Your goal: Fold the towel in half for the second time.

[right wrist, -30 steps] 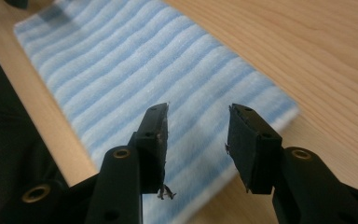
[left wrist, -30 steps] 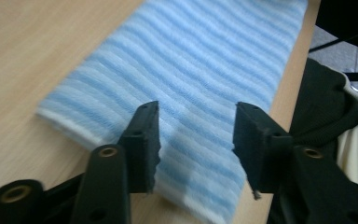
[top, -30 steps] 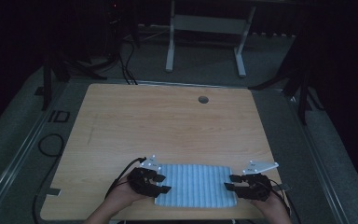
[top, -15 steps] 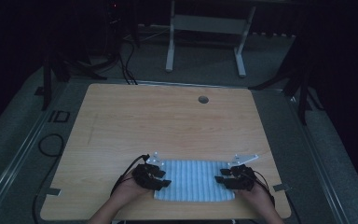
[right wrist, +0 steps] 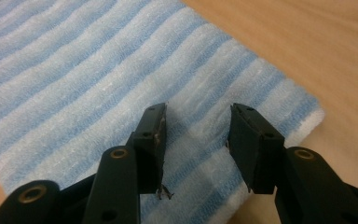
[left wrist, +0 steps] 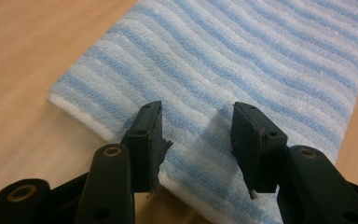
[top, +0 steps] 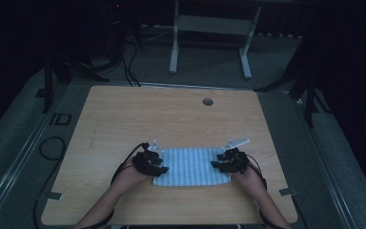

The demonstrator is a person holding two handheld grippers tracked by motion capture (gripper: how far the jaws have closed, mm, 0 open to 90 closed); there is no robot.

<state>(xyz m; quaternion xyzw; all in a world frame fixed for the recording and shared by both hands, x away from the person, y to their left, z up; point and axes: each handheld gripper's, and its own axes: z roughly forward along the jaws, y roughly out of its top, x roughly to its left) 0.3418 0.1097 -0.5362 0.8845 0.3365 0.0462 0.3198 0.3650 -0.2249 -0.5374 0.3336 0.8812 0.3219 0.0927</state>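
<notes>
Over the towel point(top: 190, 165), both grippers have lowered.

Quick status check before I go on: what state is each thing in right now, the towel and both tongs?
Striped towel: folded, lying flat near the table's front edge.
Left tongs: open, jaws over the towel's near left corner, nothing gripped.
Right tongs: open, jaws over the towel's near right corner, nothing gripped.
Table: wooden, round hole near the far edge.
</notes>
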